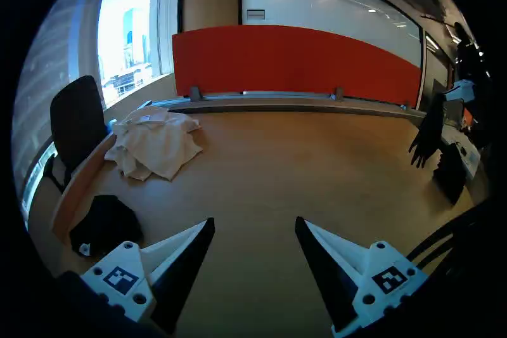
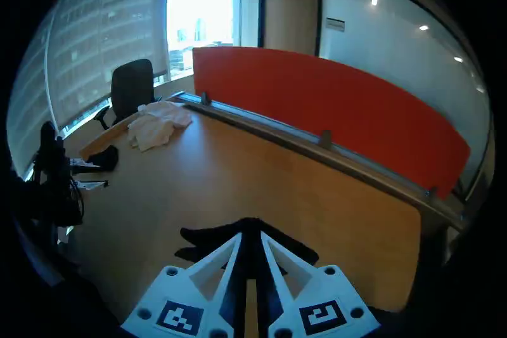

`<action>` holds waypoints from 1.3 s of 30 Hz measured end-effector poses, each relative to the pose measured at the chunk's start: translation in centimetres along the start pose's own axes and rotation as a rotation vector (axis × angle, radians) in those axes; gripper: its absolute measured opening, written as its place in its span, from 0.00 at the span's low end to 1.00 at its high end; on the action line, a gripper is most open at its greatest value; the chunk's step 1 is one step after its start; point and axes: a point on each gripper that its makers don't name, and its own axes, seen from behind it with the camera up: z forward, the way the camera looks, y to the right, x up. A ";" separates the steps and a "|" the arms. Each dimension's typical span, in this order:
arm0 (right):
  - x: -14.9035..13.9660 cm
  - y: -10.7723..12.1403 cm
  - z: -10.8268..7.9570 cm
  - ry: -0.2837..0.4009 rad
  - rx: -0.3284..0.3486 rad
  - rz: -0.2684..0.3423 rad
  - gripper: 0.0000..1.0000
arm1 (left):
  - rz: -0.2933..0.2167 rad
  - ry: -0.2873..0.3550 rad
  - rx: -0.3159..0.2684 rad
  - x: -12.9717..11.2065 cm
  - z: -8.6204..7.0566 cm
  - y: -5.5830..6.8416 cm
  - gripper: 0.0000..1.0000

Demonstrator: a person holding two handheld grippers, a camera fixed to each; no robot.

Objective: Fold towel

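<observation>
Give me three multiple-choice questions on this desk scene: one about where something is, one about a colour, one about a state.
1. Where on the desk does the white towel pile lie in the left gripper view?
A. far left, near the window
B. between the gripper's fingers
C. on the chair seat

2. What colour is the divider panel behind the desk?
A. blue
B. red
C. green

3. How does the left gripper stand?
A. shut on a towel
B. shut on nothing
C. open

Answers:
1 A, the pile sits at the desk's far left corner by the window.
2 B, the panel is plainly red.
3 C, bare wood shows in the wide gap between its fingers.
</observation>
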 end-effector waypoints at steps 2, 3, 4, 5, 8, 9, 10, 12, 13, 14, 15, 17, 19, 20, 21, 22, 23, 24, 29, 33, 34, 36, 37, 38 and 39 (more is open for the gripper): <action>-0.3 1.0 -0.4 -0.005 -0.011 0.004 0.06 | 0.000 0.001 0.001 0.1 0.0 0.0 0.94; -0.4 1.6 -0.7 -0.008 -0.017 0.006 0.06 | 0.001 0.001 0.002 0.1 0.0 0.0 0.94; -0.6 2.1 -0.9 -0.011 -0.022 0.007 0.06 | 0.001 0.000 0.002 0.1 0.0 0.1 0.94; -0.8 2.6 -1.1 -0.014 -0.026 0.009 0.06 | 0.002 0.000 0.003 0.1 0.0 0.1 0.94; -1.3 4.1 -1.8 -0.026 -0.040 0.013 0.06 | 0.003 -0.001 0.006 0.1 0.0 0.1 0.94; -1.5 4.8 -2.1 -0.030 -0.047 0.014 0.06 | 0.003 -0.001 0.007 0.1 0.0 0.1 0.94; -1.6 5.3 -2.3 -0.033 -0.053 0.016 0.06 | 0.002 -0.001 0.008 0.1 0.0 0.1 0.94; -1.9 6.5 -2.9 -0.039 -0.068 0.021 0.06 | 0.001 -0.002 0.010 0.1 0.0 0.1 0.94; -2.0 7.0 -3.1 -0.041 -0.074 0.024 0.06 | 0.000 -0.002 0.010 0.1 -0.1 0.1 0.94; -2.1 7.5 -3.4 -0.043 -0.080 0.027 0.06 | -0.001 -0.003 0.011 0.1 -0.1 0.1 0.94; -2.3 8.2 -3.7 -0.045 -0.088 0.032 0.06 | -0.002 -0.003 0.012 0.0 -0.1 0.0 0.94; -2.5 9.3 -4.2 -0.050 -0.101 0.039 0.06 | -0.003 -0.003 0.014 0.0 -0.1 0.0 0.94; -2.7 10.4 -4.6 -0.055 -0.115 0.045 0.06 | -0.004 -0.004 0.016 0.0 -0.2 0.0 0.94; -2.8 10.9 -4.9 -0.057 -0.121 0.047 0.06 | -0.004 -0.004 0.016 0.0 -0.2 0.0 0.94; -2.9 11.5 -5.1 -0.061 -0.129 0.050 0.06 | -0.004 -0.005 0.017 0.0 -0.3 0.0 0.94; -3.1 12.0 -5.3 -0.064 -0.136 0.051 0.06 | -0.003 -0.005 0.018 -0.1 -0.3 0.0 0.94; -3.2 12.5 -5.5 -0.067 -0.143 0.053 0.06 | -0.003 -0.005 0.019 -0.1 -0.3 0.0 0.94; -3.4 13.0 -5.7 -0.071 -0.150 0.055 0.06 | -0.002 -0.006 0.019 -0.1 -0.3 0.0 0.94; -4.1 15.3 -6.6 -0.088 -0.178 0.066 0.06 | -0.002 -0.011 0.021 -0.2 -0.3 0.1 0.94; -4.7 16.9 -7.1 -0.099 -0.196 0.077 0.06 | -0.002 -0.013 0.022 -0.3 -0.3 0.3 0.94; -4.8 17.3 -7.1 -0.102 -0.200 0.079 0.06 | -0.002 -0.013 0.022 -0.2 -0.3 0.3 0.94; -5.1 18.0 -7.3 -0.109 -0.208 0.081 0.06 | -0.001 -0.014 0.023 -0.2 -0.3 0.4 0.94; -5.2 18.3 -7.4 -0.112 -0.212 0.082 0.06 | 0.000 -0.014 0.024 -0.2 -0.3 0.4 0.94; -5.3 18.6 -7.4 -0.116 -0.216 0.083 0.06 | 0.000 -0.014 0.025 -0.2 -0.3 0.4 0.94; -5.5 18.9 -7.5 -0.119 -0.218 0.085 0.06 | 0.000 -0.014 0.025 -0.1 -0.3 0.4 0.94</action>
